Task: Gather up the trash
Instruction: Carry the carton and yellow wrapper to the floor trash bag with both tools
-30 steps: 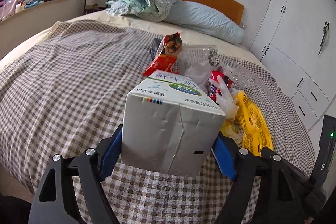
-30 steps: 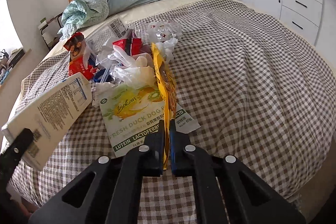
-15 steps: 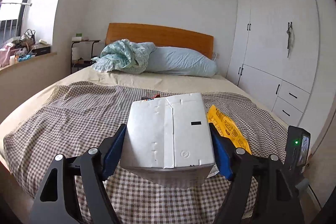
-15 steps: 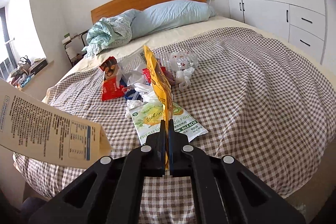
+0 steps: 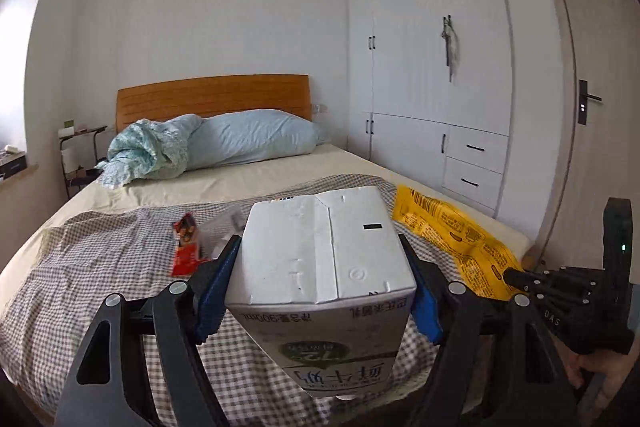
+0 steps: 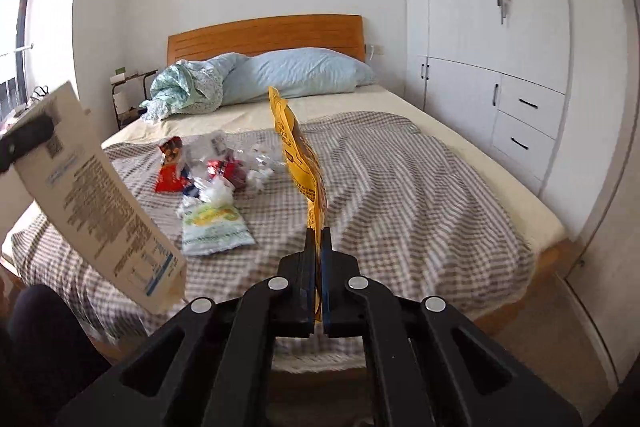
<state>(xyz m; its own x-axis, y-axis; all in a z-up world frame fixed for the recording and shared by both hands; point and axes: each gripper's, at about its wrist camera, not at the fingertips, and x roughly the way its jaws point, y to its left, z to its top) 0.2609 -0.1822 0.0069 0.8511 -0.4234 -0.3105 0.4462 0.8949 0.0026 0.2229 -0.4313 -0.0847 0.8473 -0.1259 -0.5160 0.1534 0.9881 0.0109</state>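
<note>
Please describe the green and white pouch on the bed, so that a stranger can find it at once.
On the checked brown and white blanket covering the wooden bed lies a small heap of wrappers. The flat green and white plastic pouch lies at the heap's near edge. Its neighbours are red packets or crumpled clear plastic.

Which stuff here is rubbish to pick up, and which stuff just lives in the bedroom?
Rubbish:
milk carton, in the left gripper
yellow bag, in the right gripper
red snack box
green-and-white pouch
crumpled plastic wrappers

Just bedroom things:
blue pillow
checked blanket
wardrobe
</note>
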